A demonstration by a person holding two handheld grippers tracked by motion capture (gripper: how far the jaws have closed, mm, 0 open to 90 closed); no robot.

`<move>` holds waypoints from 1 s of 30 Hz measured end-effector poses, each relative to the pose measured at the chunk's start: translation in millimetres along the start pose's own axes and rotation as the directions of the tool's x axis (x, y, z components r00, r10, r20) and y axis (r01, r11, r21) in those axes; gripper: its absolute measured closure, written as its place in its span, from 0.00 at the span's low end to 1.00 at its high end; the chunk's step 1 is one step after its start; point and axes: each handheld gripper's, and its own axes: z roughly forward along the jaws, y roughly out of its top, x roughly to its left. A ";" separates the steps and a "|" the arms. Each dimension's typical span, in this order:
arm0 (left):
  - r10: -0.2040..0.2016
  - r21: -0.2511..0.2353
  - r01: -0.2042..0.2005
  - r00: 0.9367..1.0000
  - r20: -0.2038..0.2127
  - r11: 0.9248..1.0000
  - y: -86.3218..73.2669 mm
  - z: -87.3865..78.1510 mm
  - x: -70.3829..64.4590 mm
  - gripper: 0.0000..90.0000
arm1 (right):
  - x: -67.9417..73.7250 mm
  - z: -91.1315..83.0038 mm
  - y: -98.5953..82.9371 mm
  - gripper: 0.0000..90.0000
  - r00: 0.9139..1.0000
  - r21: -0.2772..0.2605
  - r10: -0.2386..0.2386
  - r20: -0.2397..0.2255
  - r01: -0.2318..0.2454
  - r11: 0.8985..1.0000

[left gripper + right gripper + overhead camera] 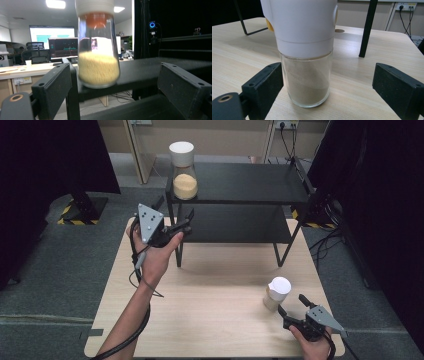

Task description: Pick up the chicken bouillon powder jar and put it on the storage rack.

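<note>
On the black rack's top shelf (250, 182), at its front-left corner, stands the tall jar (184, 171): white cap, clear glass, yellow grains filling the lower part. Left gripper (186, 222) is held up just in front of and below that corner, jaws spread apart, gripping nothing. Left gripper view puts the jar (98, 50) upright between the two jaws but farther off, not touching either. A small pale label sits on the glass above the grain line, with a dark square mark on it; too blurred to read. An orange insert shows under the cap.

Down on the wooden table (210, 285), near the front-right, sits the short shaker (277, 293): white top, glass base with tan powder. Right gripper (291, 305) lies just beside it, jaws wide apart, empty. Right gripper view: the shaker (304, 50) stands upright between the jaws, nearer the left one, gap on both sides. A yellow tab shows on its white top. No brand or writing readable on it.

Screens behind the rack in the left gripper view show text, unreadable.
</note>
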 end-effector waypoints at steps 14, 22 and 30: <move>-0.006 0.034 0.005 1.000 0.021 0.999 -34.1 -19.1 -3.4 0.13 | 0.3 -0.3 -0.5 0.11 1.000 -0.003 0.000 0.001 0.000 1.000; -0.016 0.048 0.014 0.999 0.039 0.999 -58.7 -30.8 -5.3 0.13 | 0.8 -0.2 -0.2 0.11 1.000 -0.001 -0.004 0.001 0.004 1.000; -0.028 0.067 0.024 0.998 0.056 0.997 -86.0 -38.8 -5.4 0.13 | 0.8 -0.2 -0.2 0.11 1.000 -0.001 -0.006 0.001 0.006 1.000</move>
